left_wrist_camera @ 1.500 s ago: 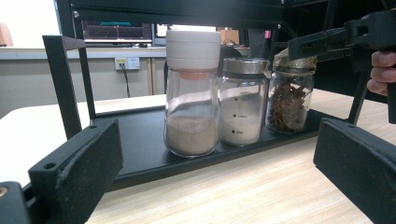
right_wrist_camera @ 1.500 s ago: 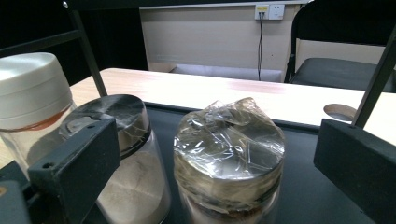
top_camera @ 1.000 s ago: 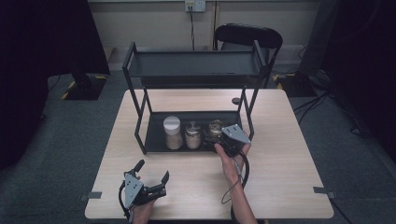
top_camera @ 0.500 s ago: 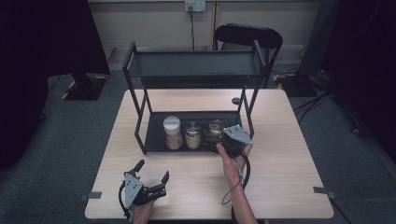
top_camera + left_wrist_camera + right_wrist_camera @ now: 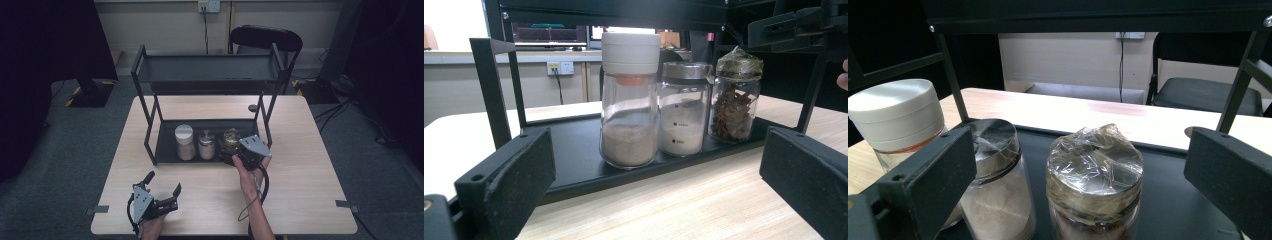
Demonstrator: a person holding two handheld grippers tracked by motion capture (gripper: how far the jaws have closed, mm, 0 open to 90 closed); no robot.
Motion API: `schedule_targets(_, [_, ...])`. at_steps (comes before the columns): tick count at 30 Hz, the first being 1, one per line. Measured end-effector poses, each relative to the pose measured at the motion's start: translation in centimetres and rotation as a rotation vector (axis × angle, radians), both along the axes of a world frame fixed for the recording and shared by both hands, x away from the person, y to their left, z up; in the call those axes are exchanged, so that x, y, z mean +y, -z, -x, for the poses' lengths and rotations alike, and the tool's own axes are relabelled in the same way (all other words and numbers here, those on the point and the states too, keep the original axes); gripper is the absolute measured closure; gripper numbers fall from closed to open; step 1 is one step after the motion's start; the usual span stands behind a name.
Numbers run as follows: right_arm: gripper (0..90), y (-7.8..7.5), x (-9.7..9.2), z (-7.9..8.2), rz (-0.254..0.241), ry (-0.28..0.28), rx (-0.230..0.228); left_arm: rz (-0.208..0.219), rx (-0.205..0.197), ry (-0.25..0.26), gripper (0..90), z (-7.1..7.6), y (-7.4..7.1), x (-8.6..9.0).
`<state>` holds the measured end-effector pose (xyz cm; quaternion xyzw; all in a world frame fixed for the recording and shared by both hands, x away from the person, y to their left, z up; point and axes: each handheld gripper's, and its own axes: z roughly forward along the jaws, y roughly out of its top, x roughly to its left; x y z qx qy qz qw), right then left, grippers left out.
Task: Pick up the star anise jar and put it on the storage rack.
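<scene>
A black two-tier rack (image 5: 150,120) stands on the wooden table (image 5: 300,165). Its lower tray (image 5: 574,145) holds a row of three jars. These are a white-lidded jar (image 5: 184,141) (image 5: 630,100) (image 5: 895,112) of tan powder, a metal-lidded jar (image 5: 206,144) (image 5: 683,107) (image 5: 995,170) of white powder, and a plastic-wrapped jar (image 5: 230,139) (image 5: 734,100) (image 5: 1095,175) of brown spices. My right gripper (image 5: 235,156) (image 5: 1083,165) is open at the tray's front right, its jaws spread to either side of the wrapped jar and slightly above it. My left gripper (image 5: 163,182) (image 5: 659,165) rests open near the table's front edge, facing the jars.
The rack's upper shelf (image 5: 207,67) overhangs the jars, and its right post (image 5: 267,125) stands close to my right hand. A small dark round object (image 5: 252,108) lies behind the rack. A black chair (image 5: 265,37) stands beyond the table.
My right gripper has eased slightly lower and closer to the wrapped jar. The left gripper and the jars have stayed put.
</scene>
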<state>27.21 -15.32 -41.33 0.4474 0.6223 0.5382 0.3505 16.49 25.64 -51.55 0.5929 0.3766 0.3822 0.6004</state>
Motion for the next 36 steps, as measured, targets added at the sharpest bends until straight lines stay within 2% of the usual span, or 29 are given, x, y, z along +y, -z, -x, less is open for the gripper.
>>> schedule_targets(6, [0.0, 0.0, 0.0, 0.6, -0.002, 0.004, -0.015, 0.001, -0.001, -0.001, 0.6, 0.0, 0.0, 0.0])
schedule_targets(12, [0.0, -0.2, 0.1, 1.3, 0.017, 0.023, -0.027, 0.0, 0.0, -0.001, 0.5, 0.0, 0.0, 0.0])
schedule_targets(22, [0.0, -0.6, -0.7, 2.2, -0.018, 0.015, -0.032, 0.0, 0.0, -0.003, 0.5, 0.0, 0.0, 0.0])
schedule_targets(30, [0.0, -0.7, -0.9, 3.0, -0.019, 0.017, -0.048, 0.001, 0.0, -0.003, 0.6, 0.0, 0.0, 0.0])
schedule_targets(36, [0.0, -0.5, -0.4, 3.9, -0.021, 0.046, -0.075, 0.001, 0.001, -0.002, 0.6, 0.0, 0.0, 0.0])
